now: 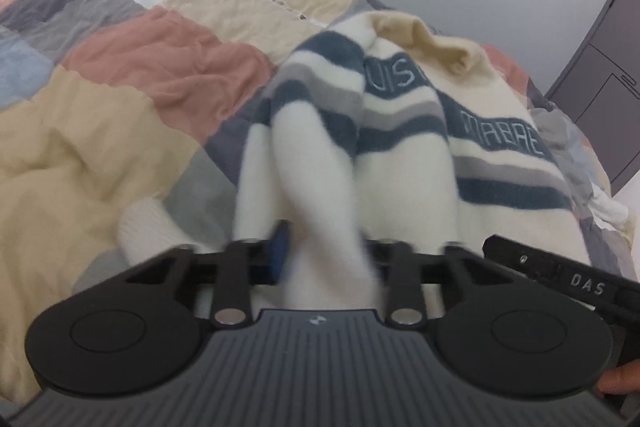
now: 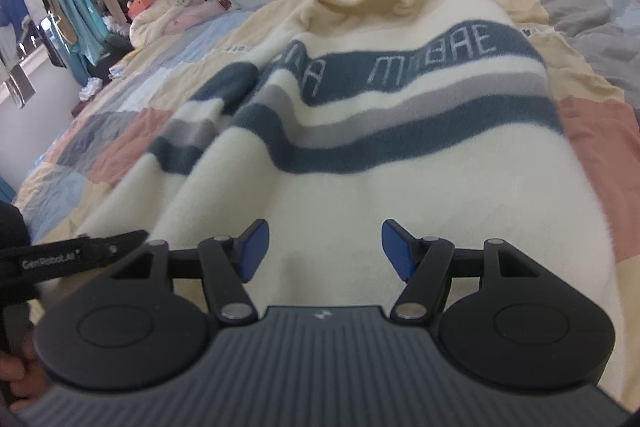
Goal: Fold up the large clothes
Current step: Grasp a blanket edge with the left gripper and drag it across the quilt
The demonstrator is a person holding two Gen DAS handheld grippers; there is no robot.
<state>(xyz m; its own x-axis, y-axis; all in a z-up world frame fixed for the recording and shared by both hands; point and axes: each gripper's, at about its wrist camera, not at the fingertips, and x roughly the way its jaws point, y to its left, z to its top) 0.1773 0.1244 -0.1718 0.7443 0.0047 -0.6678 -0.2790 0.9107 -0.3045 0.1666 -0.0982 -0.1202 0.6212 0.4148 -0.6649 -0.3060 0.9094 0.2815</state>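
1. Left gripper (image 1: 320, 247) pinched onto a bunched white fold of the striped sweater (image 1: 400, 131), one blue pad (image 1: 280, 247) showing beside the cloth.
2. Sweater draped over a patchwork quilt (image 1: 120, 87).
3. Grey wardrobe (image 1: 600, 67) at right.

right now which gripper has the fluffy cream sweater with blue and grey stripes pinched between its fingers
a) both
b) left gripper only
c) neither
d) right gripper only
b: in the left wrist view a bunch of the fluffy cream sweater with blue and grey stripes is clamped in the left gripper, while the right gripper hangs over the sweater with its blue pads wide apart, gripping nothing.
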